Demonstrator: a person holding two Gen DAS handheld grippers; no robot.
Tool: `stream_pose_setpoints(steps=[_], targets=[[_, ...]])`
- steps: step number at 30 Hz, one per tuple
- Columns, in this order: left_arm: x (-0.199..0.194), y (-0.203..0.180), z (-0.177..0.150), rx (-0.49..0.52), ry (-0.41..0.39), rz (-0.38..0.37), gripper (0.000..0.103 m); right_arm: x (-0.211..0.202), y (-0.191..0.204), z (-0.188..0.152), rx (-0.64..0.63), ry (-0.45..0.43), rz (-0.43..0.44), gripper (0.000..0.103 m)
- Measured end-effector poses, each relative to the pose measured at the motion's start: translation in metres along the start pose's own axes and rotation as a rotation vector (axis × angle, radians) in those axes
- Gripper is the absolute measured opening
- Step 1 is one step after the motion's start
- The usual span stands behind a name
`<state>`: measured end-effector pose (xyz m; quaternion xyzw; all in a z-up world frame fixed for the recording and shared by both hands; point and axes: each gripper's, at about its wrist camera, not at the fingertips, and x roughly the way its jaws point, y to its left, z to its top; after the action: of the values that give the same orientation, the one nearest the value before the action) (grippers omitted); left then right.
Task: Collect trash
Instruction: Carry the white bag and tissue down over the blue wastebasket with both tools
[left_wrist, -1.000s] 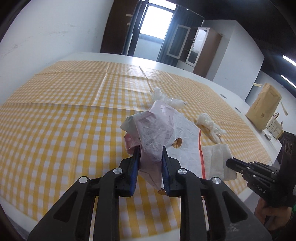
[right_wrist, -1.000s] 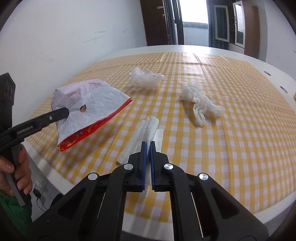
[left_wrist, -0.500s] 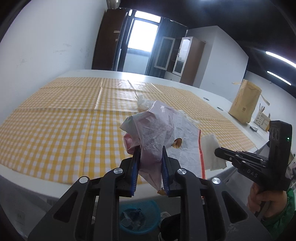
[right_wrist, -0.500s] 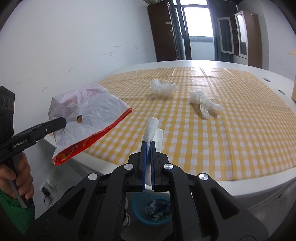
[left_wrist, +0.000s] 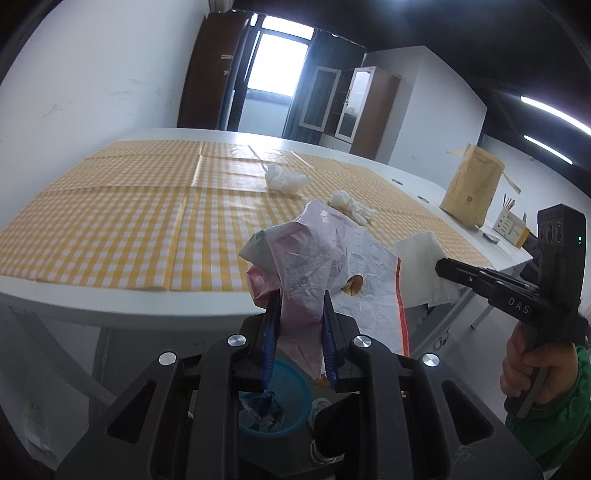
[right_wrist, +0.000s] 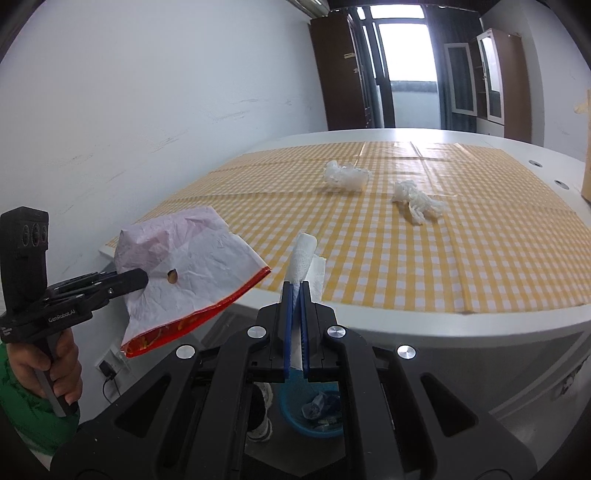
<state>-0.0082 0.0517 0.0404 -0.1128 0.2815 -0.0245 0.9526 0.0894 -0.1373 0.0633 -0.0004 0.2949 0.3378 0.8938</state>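
My left hand-held gripper (left_wrist: 299, 339), marked "GenRobot.AI" on its side, is pinching a crumpled white wrapper with a red edge (left_wrist: 332, 266). My right hand-held gripper (right_wrist: 294, 332), lettered "DAS", is pinching a white paper towel (right_wrist: 306, 258). Both are hanging off the near edge of the surface (right_wrist: 443, 325), above a blue bin (right_wrist: 314, 410) on the floor. Two crumpled plastic wads (right_wrist: 345, 175) (right_wrist: 415, 199) are lying well beyond, on the yellow checked cloth (right_wrist: 461, 258).
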Motion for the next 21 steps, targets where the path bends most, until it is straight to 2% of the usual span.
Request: stream_pose_setpoints(steps=[9, 15, 21], targets=[[0.002, 0.001, -0.061, 0.012, 0.109, -0.008, 0.020, -0.018, 0.022, -0.038, -0.049, 0.045, 0.039, 0.003], [0.013, 0.013, -0.085, 0.011, 0.170, 0.037, 0.019, -0.012, 0.021, -0.068, -0.042, 0.115, 0.035, 0.003], [0.040, 0.026, -0.101, -0.019, 0.225, 0.055, 0.019, 0.011, 0.012, -0.086, -0.026, 0.184, 0.013, 0.003]])
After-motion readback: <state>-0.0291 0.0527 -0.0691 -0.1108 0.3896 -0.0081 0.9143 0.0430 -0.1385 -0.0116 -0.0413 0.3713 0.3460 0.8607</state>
